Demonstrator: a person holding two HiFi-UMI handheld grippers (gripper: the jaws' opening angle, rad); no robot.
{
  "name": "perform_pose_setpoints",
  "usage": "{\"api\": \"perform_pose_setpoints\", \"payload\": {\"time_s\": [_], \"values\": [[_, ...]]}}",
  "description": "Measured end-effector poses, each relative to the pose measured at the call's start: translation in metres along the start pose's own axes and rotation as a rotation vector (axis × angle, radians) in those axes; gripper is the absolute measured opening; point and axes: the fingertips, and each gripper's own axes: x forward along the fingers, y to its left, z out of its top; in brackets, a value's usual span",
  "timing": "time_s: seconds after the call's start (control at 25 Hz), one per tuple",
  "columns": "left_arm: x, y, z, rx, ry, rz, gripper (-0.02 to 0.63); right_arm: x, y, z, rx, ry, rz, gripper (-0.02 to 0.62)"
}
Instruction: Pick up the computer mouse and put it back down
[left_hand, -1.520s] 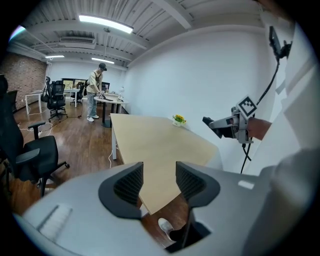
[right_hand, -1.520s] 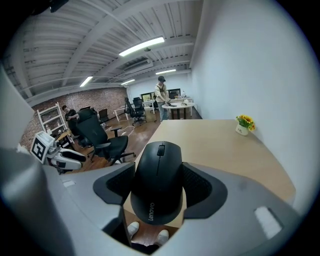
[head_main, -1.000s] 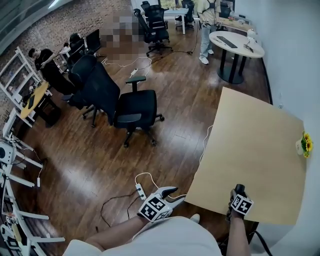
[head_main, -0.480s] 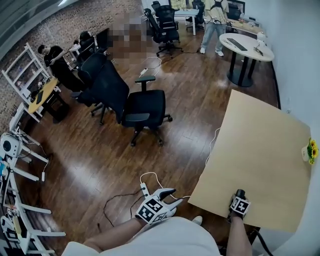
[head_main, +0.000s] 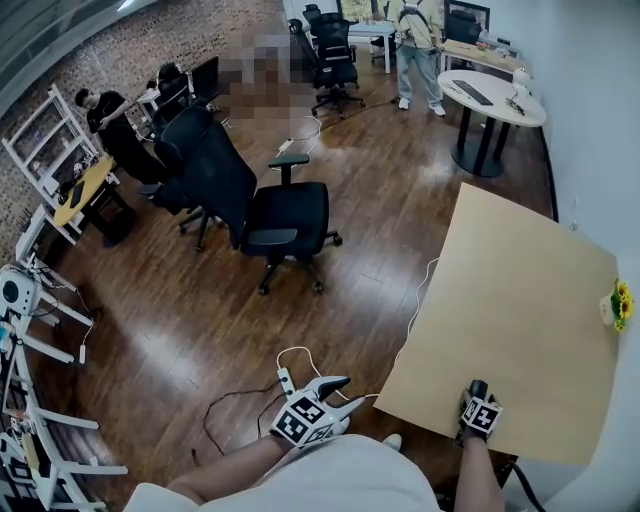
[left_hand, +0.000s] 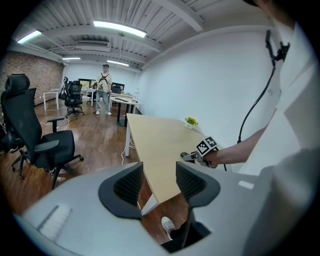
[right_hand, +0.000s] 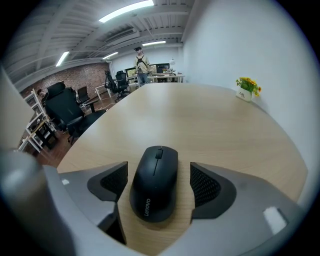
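Lenovo mouse (right_hand: 153, 187) lies on the table (right_hand: 215, 120) between the opening jaws of the right gripper (right_hand: 158, 172), so lift away without bumping it.

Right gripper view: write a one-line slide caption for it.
Black mouse lies on the wooden table between the right gripper's opening jaws.

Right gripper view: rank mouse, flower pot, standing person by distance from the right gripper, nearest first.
1. Mouse, between the right gripper's opening jaws.
2. Flower pot, right, at the table's far edge.
3. Standing person, beyond the table, centre-left.
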Motion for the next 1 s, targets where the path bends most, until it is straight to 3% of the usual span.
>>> {"api": "perform_pose_setpoints", "payload": {"time_s": [0.48, 0.68, 1.0], "values": [[0.013, -0.005, 0.002, 0.012, 0.004, -0.051, 0.189, -0.114, 0.029, 0.038, -0.046, -0.147, 0.058, 0.391], [0.020, -0.001, 0.002, 0.026, 0.009, -0.067, 0.189, -0.161, 0.045, 0.036, -0.051, -0.189, 0.094, 0.396], [0.026, -0.006, 0.002, 0.045, 0.015, -0.105, 0.189, -0.220, 0.047, 0.018, -0.067, -0.231, 0.074, 0.416]]}}
